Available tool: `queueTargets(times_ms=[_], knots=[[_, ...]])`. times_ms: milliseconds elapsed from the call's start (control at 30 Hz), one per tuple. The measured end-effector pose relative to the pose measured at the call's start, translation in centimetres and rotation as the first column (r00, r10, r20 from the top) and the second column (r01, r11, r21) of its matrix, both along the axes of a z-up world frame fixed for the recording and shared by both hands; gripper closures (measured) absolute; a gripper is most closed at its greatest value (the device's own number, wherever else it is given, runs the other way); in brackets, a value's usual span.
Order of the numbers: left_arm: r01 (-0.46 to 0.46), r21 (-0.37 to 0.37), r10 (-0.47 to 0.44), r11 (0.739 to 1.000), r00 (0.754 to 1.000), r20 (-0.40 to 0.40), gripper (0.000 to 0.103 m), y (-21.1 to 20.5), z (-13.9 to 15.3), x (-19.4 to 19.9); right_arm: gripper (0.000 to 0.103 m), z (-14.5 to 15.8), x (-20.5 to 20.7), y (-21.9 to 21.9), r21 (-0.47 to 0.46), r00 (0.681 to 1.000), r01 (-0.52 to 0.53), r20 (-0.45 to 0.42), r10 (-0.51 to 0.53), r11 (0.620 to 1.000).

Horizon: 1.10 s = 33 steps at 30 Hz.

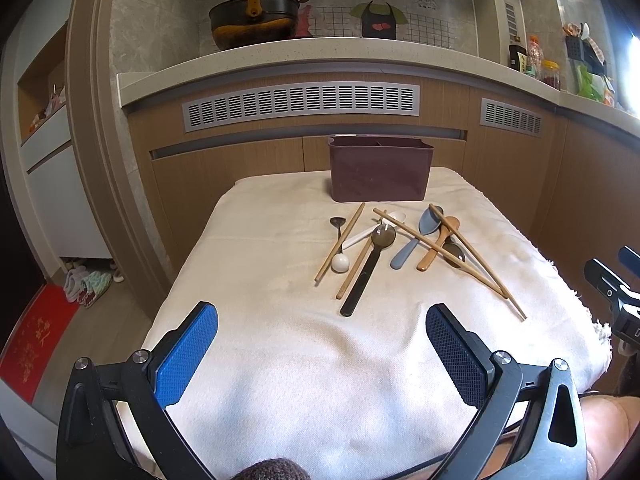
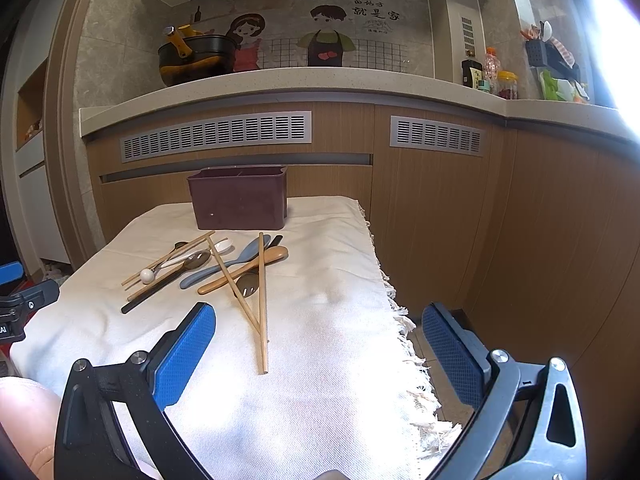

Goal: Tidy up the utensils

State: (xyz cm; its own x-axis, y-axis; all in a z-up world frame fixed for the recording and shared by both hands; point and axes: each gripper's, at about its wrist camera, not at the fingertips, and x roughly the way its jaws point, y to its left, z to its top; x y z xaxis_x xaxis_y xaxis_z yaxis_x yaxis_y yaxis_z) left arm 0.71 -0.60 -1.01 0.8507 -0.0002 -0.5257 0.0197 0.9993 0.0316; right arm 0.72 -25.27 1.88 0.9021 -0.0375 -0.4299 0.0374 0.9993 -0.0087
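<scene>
Plainly nothing is sorted yet: chopsticks [image 2: 262, 300] and spoons [image 1: 412, 236] lie jumbled before the brown holder [image 1: 380, 168]; left gripper [image 1: 322, 354] and right gripper [image 2: 320, 354] gape, holding nothing.

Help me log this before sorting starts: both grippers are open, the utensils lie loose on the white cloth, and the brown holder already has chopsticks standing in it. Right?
Not quite. The brown holder has no chopsticks standing in it; the left wrist view shows the chopsticks lying on the white cloth among the spoons. The left gripper and right gripper are open.
</scene>
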Motion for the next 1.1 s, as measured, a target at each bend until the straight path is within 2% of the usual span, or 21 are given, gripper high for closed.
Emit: queueTargets(times_ms=[1100], knots=[[0.003,0.0,-0.003,1.0,1.0,-0.005,0.0,0.12,-0.11,0.06,0.0,-0.12,-0.07,0.21,-0.002,1.0,-0.008,0.002,0.008,1.0]])
